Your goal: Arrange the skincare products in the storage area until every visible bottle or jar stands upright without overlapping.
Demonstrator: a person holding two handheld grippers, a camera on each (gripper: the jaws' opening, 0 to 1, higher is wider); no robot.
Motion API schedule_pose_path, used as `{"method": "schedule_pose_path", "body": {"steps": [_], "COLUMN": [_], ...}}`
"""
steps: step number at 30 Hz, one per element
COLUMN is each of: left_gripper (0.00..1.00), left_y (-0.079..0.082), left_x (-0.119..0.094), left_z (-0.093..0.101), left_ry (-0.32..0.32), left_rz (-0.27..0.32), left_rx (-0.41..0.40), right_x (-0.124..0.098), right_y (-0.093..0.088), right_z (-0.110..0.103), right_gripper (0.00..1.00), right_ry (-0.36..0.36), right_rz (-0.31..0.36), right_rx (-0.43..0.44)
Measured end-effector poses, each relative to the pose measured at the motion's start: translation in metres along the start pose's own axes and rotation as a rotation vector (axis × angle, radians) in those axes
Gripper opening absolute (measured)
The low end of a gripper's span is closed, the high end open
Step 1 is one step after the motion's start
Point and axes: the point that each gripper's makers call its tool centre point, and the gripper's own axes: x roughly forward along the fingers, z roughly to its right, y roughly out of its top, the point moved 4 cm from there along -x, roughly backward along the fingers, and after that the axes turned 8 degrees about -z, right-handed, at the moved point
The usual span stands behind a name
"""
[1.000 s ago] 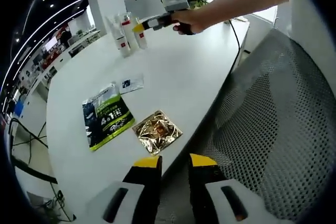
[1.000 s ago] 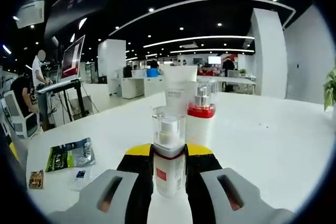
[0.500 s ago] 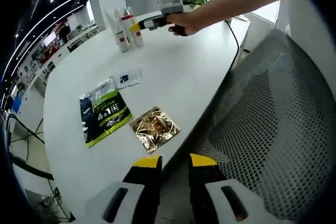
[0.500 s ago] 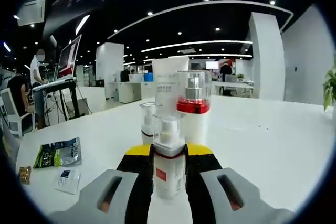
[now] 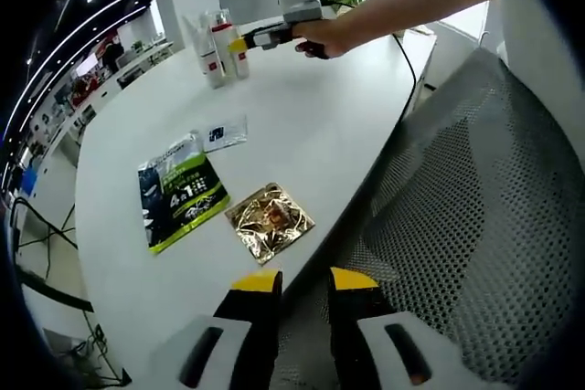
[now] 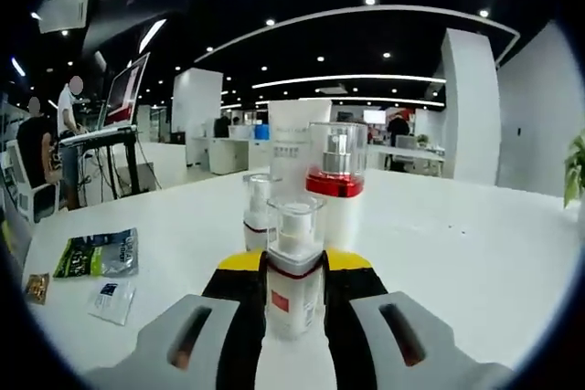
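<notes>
Left gripper view, left to right:
- Green packet [image 5: 180, 201], flat on the white counter [image 5: 311, 125], left of centre.
- Small clear sachet [image 5: 225, 134], just above the packet.
- Gold foil sachet [image 5: 270, 223], lower centre, beside the packet.
- Bottles [image 5: 218, 47], upright cluster, upper left.
- Right gripper [image 5: 239, 46], upper centre, held by a hand [image 5: 322, 36], at the cluster.
- Left gripper [image 5: 304, 282], bottom centre, fingers apart, empty, above the counter edge.
- Mesh chair [image 5: 475, 226], right half.

Right gripper view, left to right:
- Packet [image 6: 95, 254] and sachets, lower left.
- Small bottle [image 6: 258, 211], centre.
- Tube [image 6: 297, 152], upright behind it.
- Pump bottle [image 6: 294, 262], upright, clamped between the fingers of the right gripper [image 6: 294, 267], bottom centre.
- Red-collared bottle [image 6: 335, 191], just right.
</notes>
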Motion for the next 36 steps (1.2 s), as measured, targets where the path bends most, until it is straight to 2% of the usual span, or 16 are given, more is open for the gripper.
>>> {"method": "schedule_pose_path", "body": {"steps": [2,5,9,14,17,29,33,36], "left_gripper": [0.21,0.21,0.21,0.21,0.21,0.21,0.21,0.21], "left_y": [0.0,0.0,-0.001,0.0,0.0,0.001,0.001,0.002], "left_x": [0.0,0.001,0.001,0.0,0.0,0.0,-0.001,-0.001], "left_z": [0.0,0.0,0.0,0.0,0.0,-0.001,-0.001,-0.002], "left_ry": [0.001,0.003,0.004,0.005,0.004,0.008,0.014,0.017], "left_rz": [0.002,0.004,0.006,0.009,0.009,0.011,0.014,0.018], "left_rx": [0.0,0.001,0.004,0.004,0.005,0.007,0.009,0.011], "right_x": [0.0,-0.003,-0.009,-0.012,-0.012,-0.009,-0.012,-0.025], "right_y": [-0.005,-0.013,-0.022,-0.026,-0.025,-0.018,-0.008,0.003], "right_z": [0.0,0.002,0.006,0.013,0.016,0.015,0.012,0.01], "right_gripper": [0.24,0.33,0.27,0.26,0.24,0.26,0.29,0.31], "right_ry": [-0.002,0.003,-0.01,-0.038,-0.052,-0.075,-0.072,-0.075], "right_rz": [-0.031,-0.064,-0.112,-0.134,-0.139,-0.15,-0.133,-0.113], "right_rx": [0.008,0.08,0.099,0.097,0.086,0.136,0.145,0.149]}}
